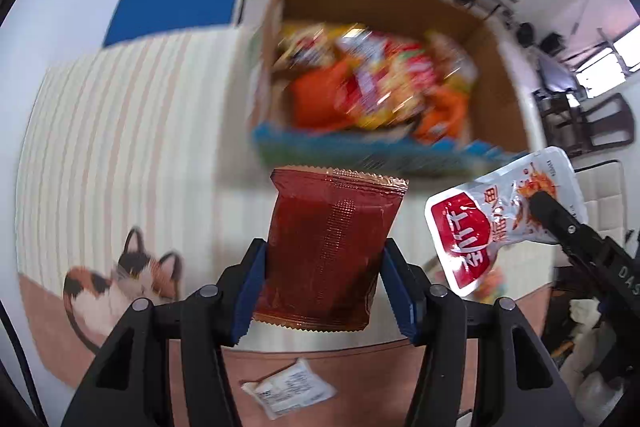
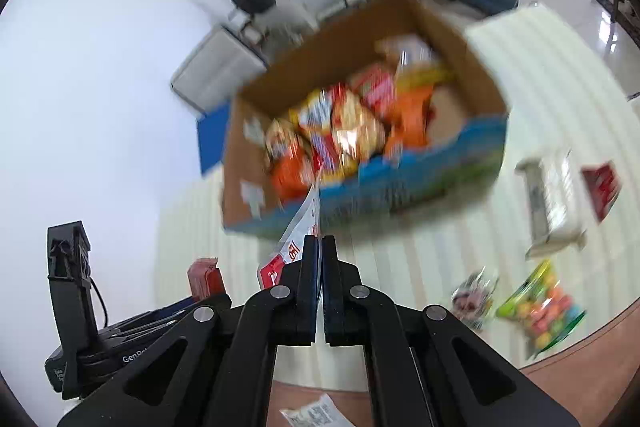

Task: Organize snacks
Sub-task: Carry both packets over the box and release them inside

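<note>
- Meanwhile, on the left, a striped mat (image 1: 120, 115) with a printed cat (image 1: 120, 279) covers the floor, giving loose snacks a clean place to lie.
- At centre, the left gripper (image 1: 322, 291) clamps a dark red packet (image 1: 328, 251) by its sides, holding it upright and clear of the mat, apparently for the carry to the box.
- Beyond it, a cardboard box (image 1: 500, 75), open at the top, already holds a heap of bright snack bags.
- Rightward, the right gripper (image 2: 320, 251), jaws pinched tight, grips a thin white and red pouch (image 1: 496, 215) by one edge, so it hangs free.
- Farthest right, a colourful candy bag (image 2: 544, 307) and other packets lie on the mat, seemingly not yet sorted.
</note>
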A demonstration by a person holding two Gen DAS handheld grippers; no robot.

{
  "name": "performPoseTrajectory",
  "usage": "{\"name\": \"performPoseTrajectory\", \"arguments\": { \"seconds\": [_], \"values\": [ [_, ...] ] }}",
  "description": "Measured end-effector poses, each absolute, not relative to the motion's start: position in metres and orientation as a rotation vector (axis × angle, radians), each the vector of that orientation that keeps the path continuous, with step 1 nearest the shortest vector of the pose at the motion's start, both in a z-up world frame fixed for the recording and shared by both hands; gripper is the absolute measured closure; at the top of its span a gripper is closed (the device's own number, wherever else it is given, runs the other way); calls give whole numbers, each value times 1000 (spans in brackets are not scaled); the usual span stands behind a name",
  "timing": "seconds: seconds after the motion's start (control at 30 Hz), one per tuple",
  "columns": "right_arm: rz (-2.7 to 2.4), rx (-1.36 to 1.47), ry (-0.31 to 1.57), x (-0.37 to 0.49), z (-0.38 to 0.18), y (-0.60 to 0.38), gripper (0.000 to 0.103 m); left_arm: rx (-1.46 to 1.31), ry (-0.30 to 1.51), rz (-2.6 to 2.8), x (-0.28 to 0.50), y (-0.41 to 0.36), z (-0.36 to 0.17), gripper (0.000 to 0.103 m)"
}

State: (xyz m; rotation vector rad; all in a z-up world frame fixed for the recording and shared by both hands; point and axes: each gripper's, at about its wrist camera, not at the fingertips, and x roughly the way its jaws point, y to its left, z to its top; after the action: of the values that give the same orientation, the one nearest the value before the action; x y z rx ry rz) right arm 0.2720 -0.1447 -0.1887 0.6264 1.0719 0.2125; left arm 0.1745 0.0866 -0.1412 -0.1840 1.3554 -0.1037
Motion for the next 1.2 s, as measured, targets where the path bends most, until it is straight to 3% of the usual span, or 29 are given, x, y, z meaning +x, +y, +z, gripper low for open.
{"name": "performPoseTrajectory", "arguments": {
  "seconds": [0.17, 0.33, 0.9, 0.93, 0.97, 1.0, 1.03, 1.07, 1.2],
  "values": [
    [130, 577, 977, 299, -147, -175, 100, -158, 1302, -156, 216, 61, -105, 49],
    [18, 489, 964, 340, -136, -206, 100, -135, 1329, -185, 266, 39, -106, 49],
    [-81, 271, 1186, 413, -211, -213, 97, 9, 1523, -180, 328, 0, -194, 48],
    [-72, 272, 1206, 415, -217, -212, 89, -5, 1534, -178, 329, 1, -197, 47],
    [-63, 267, 1219, 415, -221, -210, 67, -25, 1538, -183, 330, 2, -198, 40],
    [-64, 260, 1226, 415, -224, -208, 51, -39, 1535, -192, 330, 2, -199, 35],
    [-63, 260, 1230, 415, -225, -207, 21, -53, 1531, -198, 330, 3, -198, 21],
    [-56, 267, 1231, 414, -227, -207, 15, -64, 1523, -205, 330, 4, -196, 13],
    [-45, 282, 1238, 413, -230, -206, 15, -89, 1505, -211, 329, 7, -191, 13]
  ]
}}
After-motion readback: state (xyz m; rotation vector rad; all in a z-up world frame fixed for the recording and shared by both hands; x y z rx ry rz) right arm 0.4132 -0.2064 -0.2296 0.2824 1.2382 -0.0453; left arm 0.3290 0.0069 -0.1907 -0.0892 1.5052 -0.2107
